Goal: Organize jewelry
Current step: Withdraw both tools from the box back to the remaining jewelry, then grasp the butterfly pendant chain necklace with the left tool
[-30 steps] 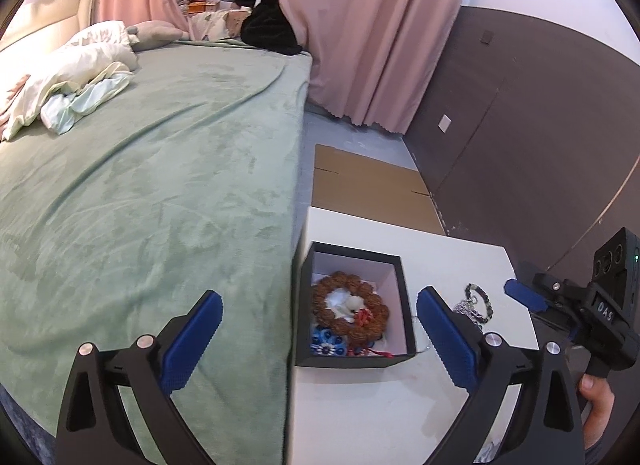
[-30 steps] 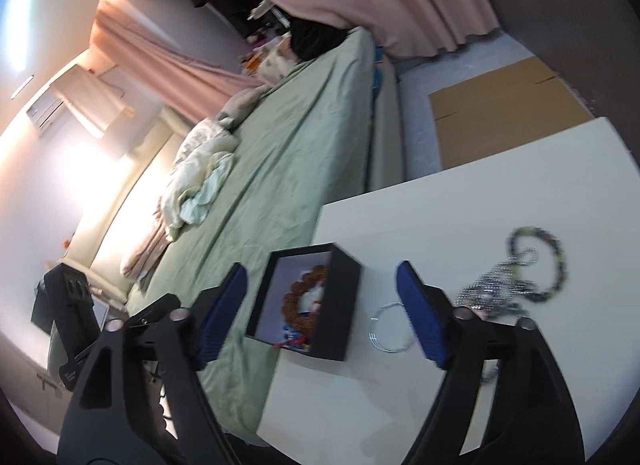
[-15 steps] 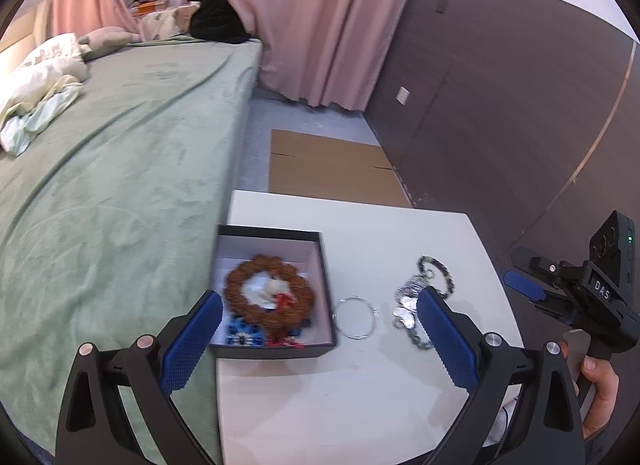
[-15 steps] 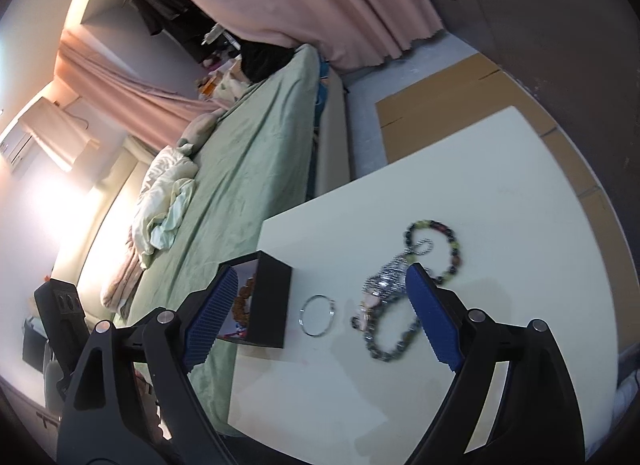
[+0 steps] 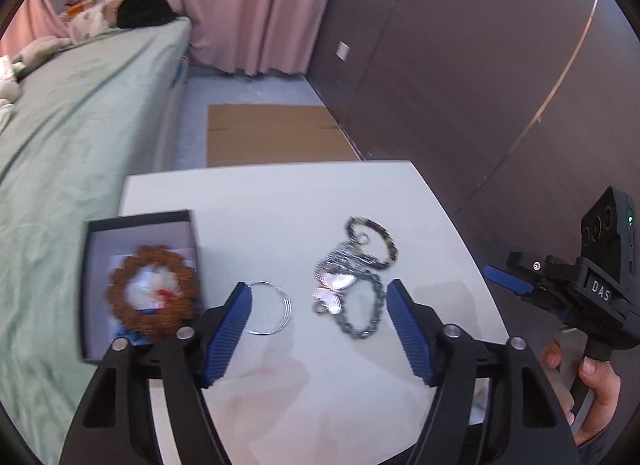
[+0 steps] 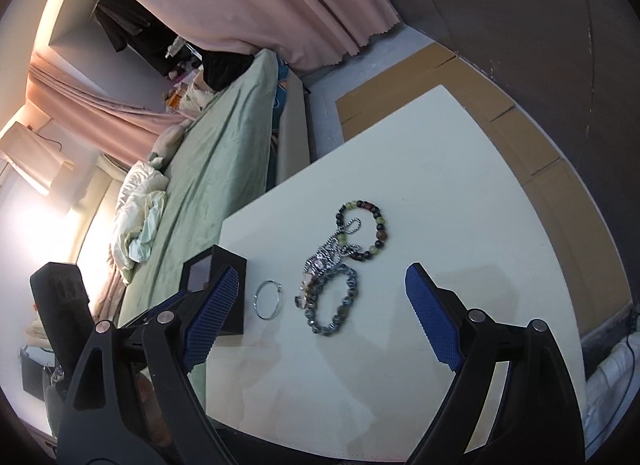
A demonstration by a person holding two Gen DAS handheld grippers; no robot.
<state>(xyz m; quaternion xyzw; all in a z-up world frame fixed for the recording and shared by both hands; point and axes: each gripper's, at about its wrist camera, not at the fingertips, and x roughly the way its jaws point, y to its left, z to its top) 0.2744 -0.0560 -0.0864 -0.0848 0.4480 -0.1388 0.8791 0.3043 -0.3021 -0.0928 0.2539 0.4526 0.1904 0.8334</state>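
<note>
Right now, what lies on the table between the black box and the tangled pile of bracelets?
Only a thin silver bangle, flat on the white table, apart from both the box and the pile. Both wrist views show it.

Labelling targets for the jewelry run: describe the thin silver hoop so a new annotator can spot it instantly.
Start at the white table beside the green bed. The black box sits at its bed-side edge and a tangled jewelry pile lies mid-table. The silver hoop lies flat between them, apart from the pile. It is the only plain bare-wire ring; its neighbours are beaded or chained.
</note>
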